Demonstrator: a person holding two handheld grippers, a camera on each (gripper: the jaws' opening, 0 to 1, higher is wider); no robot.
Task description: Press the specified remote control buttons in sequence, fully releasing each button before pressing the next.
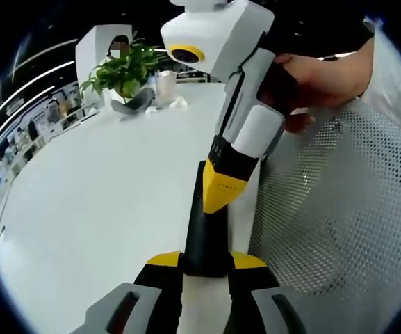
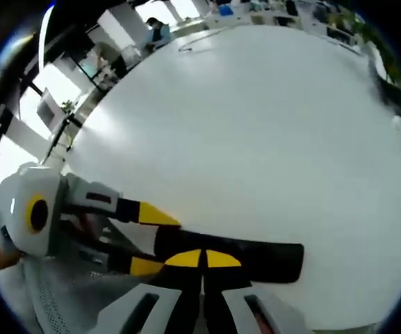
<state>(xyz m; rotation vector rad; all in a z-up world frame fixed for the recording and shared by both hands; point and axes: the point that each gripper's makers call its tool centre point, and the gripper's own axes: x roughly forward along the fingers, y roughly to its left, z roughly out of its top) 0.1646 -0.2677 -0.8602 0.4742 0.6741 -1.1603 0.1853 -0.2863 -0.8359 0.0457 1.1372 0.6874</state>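
Note:
A long black remote [image 1: 201,233] lies lengthwise between the yellow-tipped jaws of my left gripper [image 1: 206,261], which is shut on its near end just above the white table [image 1: 103,195]. My right gripper [image 1: 219,195] comes down from the upper right, jaws shut, its yellow tip resting on the remote's top face. In the right gripper view the remote [image 2: 269,257] runs across the bottom, and my right gripper [image 2: 203,259] has its two yellow tips together on it. There the left gripper [image 2: 150,240] clamps the remote's left end.
A potted plant [image 1: 124,69] and a cup with tissue [image 1: 164,87] stand at the table's far end. A white mesh chair [image 1: 339,209] sits close on the right. A person's hand [image 1: 318,73] holds the right gripper. Office shelving lines the background.

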